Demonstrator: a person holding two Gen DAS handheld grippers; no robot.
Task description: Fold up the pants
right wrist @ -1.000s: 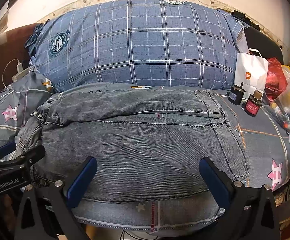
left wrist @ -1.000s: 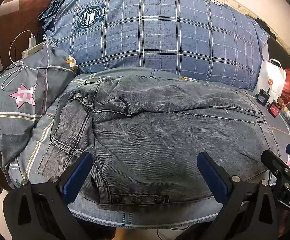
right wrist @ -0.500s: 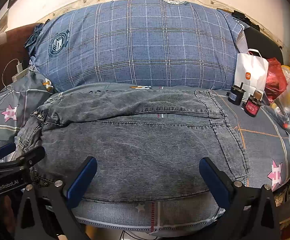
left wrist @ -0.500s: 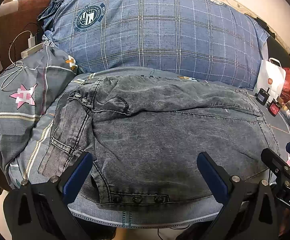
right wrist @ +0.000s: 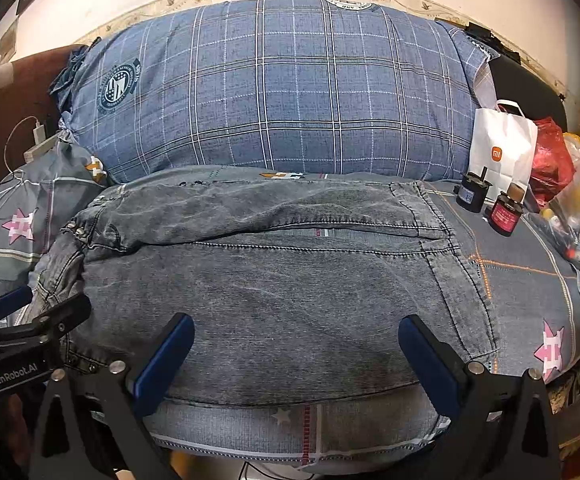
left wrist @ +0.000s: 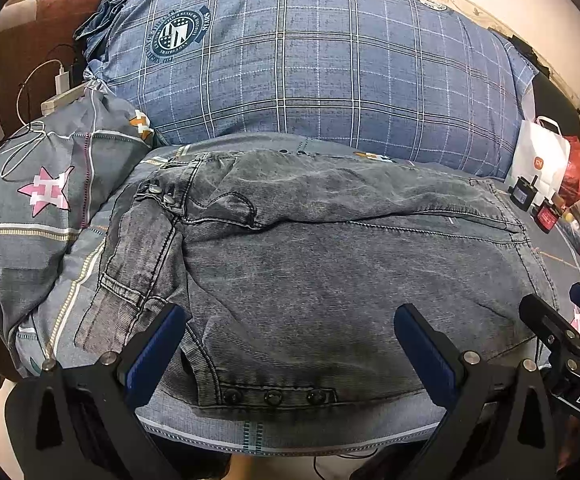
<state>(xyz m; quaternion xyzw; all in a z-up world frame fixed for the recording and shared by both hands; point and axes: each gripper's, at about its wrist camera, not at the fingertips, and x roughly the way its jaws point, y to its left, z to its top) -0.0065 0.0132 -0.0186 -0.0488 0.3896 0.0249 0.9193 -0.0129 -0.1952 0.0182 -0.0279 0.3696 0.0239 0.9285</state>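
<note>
The pants (left wrist: pixel 329 264) lie flat on the bed (right wrist: pixel 529 280), a grey washed denim pair already doubled over on itself, long axis running left to right across the front of both claws. Straight ahead and just beyond the fingertips, that's where the cloth is from either one. The left claw (left wrist: pixel 290 344) hangs over the waistband end, snap buttons showing along the near edge below it; the right claw (right wrist: pixel 295 356) hangs over the stretch nearer the hem end, whose edge runs down past its right finger. Both claws are spread wide, blue pads apart, nothing between them. So the waistband corner belongs to the left, the hem side to the right, and my guess is the next fold goes along that long axis, one end carried over to the other.

Writing, then. The right claw's body, peeking into the left view, reads "DAS"; the left claw's body in the right view reads "GenRobot.AI". The white paper bag (right wrist: pixel 501 148) off to the right carries an orange "mi" logo. The big plaid pillow (right wrist: pixel 274 92) behind the pants has a round crest; I can make out "STARS" on its rim, the rest too small. Two small dark jars (right wrist: pixel 487 202) stand on the bed beside the bag, labels unreadable.
</note>
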